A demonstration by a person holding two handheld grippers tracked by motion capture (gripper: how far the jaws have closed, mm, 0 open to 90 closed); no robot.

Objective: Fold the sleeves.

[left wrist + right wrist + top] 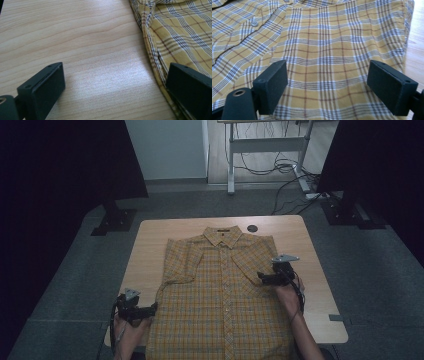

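Note:
A yellow plaid short-sleeved shirt [220, 290] lies flat and buttoned on the wooden table [150, 245], collar at the far side. My left gripper [154, 308] rests at the shirt's near left edge. In the left gripper view it [117, 75] stands open over bare wood [75, 37], its right jaw over the shirt's seam [180, 32]. My right gripper [260, 277] hovers over the shirt's right side. In the right gripper view it [327, 72] is open just above the flat plaid cloth [324, 37], with nothing pinched between the jaws. The table's wood [417, 37] shows beyond the shirt's edge.
A small black round cap [252, 228] sits in the table near the collar. Dark panels on floor stands [115, 217] flank the table on both sides. A desk frame [265, 145] and cables [285, 167] lie on the floor behind.

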